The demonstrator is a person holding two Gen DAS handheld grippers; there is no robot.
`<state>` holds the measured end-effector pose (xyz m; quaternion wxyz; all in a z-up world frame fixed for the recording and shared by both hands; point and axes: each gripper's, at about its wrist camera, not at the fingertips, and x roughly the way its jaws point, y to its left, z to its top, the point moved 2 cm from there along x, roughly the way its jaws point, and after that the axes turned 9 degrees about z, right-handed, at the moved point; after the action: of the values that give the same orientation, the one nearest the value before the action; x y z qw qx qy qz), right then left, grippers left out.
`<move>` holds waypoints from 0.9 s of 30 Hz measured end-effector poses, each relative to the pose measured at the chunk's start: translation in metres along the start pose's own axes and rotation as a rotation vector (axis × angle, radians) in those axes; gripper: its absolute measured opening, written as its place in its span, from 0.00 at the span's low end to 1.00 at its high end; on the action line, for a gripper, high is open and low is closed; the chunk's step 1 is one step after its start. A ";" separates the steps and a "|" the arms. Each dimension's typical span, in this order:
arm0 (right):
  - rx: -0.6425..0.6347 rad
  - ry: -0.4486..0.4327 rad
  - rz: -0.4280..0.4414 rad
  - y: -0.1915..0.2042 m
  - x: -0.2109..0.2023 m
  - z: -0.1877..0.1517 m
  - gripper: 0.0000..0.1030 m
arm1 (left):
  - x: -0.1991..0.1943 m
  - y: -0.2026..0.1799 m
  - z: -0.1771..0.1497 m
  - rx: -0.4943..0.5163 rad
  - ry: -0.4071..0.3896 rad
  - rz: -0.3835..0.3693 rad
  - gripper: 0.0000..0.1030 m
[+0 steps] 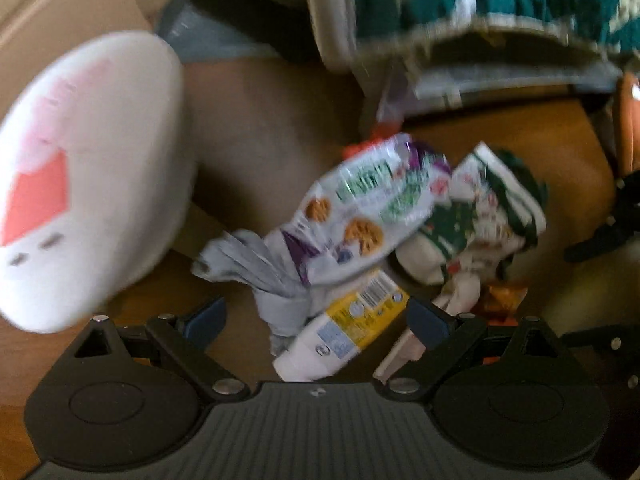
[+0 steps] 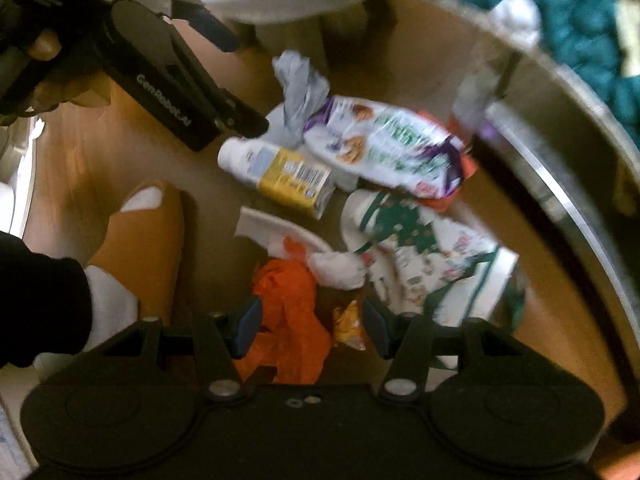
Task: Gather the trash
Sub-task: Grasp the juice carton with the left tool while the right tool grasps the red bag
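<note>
The left gripper (image 1: pixel 316 320) is hanging with its fingers (image 1: pixel 204 318) spread wide and gripping nothing, poised just above a white bottle with a yellow label (image 1: pixel 344 332) that is lying on its side on the wooden floor (image 1: pixel 256 168). Beside the bottle's neck a twisted grey rag or bag (image 1: pixel 256 272) is resting, and a crumpled cookie wrapper (image 1: pixel 360 216) is lying across both of them. To the right of that, a green and white printed paper packet (image 1: pixel 480 216) is sitting crushed, touching the wrapper. A large white plush toy with pink patches (image 1: pixel 84 176) is filling the left side, near the trash but not clearly touching it.

The right gripper (image 2: pixel 310 326) is also standing open, empty, with its fingers (image 2: pixel 248 324) straddling an orange plastic bag (image 2: pixel 288 312) and a small yellow scrap (image 2: pixel 350 324) below them; whether they are touching the bag cannot be told through the blur. Just beyond, a white crumpled tissue (image 2: pixel 340 268) is lying against the green and white packet. Farther out, the bottle, rag and wrapper are clustered together, with the left gripper's black body reaching in over them from the upper left. A foot in a white sock and tan slipper (image 2: pixel 136 240) is standing at the left, near the orange bag. A teal knitted blanket (image 2: pixel 580 20) is showing at the upper right.
</note>
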<state>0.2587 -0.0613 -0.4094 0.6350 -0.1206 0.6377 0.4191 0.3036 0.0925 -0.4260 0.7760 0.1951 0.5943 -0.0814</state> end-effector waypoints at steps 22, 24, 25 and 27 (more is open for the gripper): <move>-0.003 0.151 0.092 -0.003 0.108 -0.008 0.53 | 0.093 -0.044 -0.033 0.173 0.045 -0.019 0.74; 0.005 0.151 0.094 -0.003 0.110 -0.007 0.53 | 0.095 -0.043 -0.037 0.156 0.059 -0.024 0.74; 0.008 0.150 0.097 -0.002 0.112 -0.006 0.53 | 0.097 -0.043 -0.039 0.157 0.069 -0.023 0.73; 0.014 0.148 0.102 -0.001 0.113 -0.005 0.53 | 0.101 -0.044 -0.042 0.152 0.085 -0.029 0.67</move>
<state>0.2376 -0.0230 -0.5134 0.5649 -0.1143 0.6911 0.4362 0.2787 0.0799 -0.5407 0.7318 0.2481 0.6215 -0.1291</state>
